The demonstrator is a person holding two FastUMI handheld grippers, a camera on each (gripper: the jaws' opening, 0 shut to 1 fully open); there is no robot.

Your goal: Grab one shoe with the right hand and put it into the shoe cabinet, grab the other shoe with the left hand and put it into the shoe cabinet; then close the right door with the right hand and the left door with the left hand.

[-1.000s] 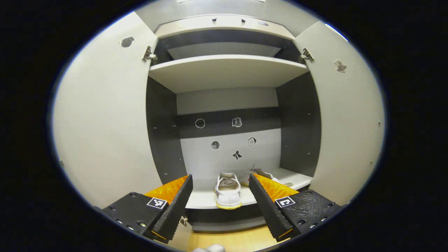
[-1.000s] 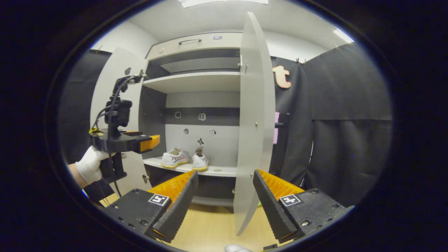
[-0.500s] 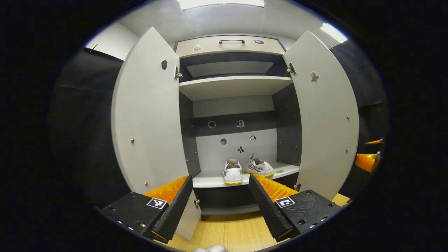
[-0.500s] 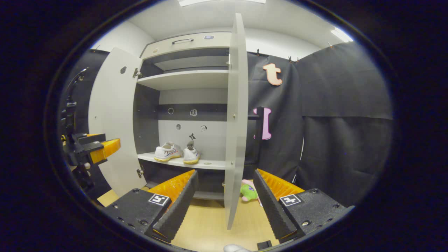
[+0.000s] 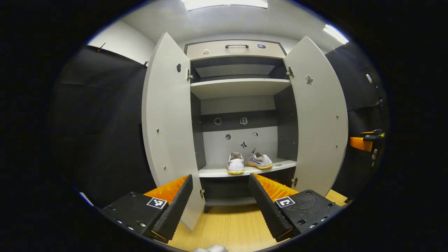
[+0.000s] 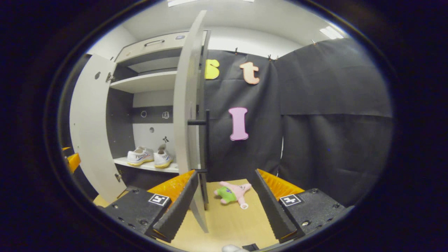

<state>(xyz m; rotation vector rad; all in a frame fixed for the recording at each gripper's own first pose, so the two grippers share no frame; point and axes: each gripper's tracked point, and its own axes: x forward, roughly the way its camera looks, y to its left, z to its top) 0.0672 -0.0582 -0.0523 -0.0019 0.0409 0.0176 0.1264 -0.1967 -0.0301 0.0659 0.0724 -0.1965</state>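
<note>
Both sets of jaws stand spread and hold nothing: the left gripper faces the cabinet square on, and the right gripper looks along the edge of the right door. Over the last second the left gripper has pulled back from the shelf, so that both doors now fit in its view, while the right gripper has swung out past the right door until its outer face and bar handle show. That suggests the stowing is done and the door-closing step is beginning, right door first. The two shoes sit side by side on the lower shelf, one heel-out, the other turned sideways; the shelf above them looks bare. The left door and right door are wide open. A plush toy lies on the floor behind the right door, clear of its closing swing, I judge.
</note>
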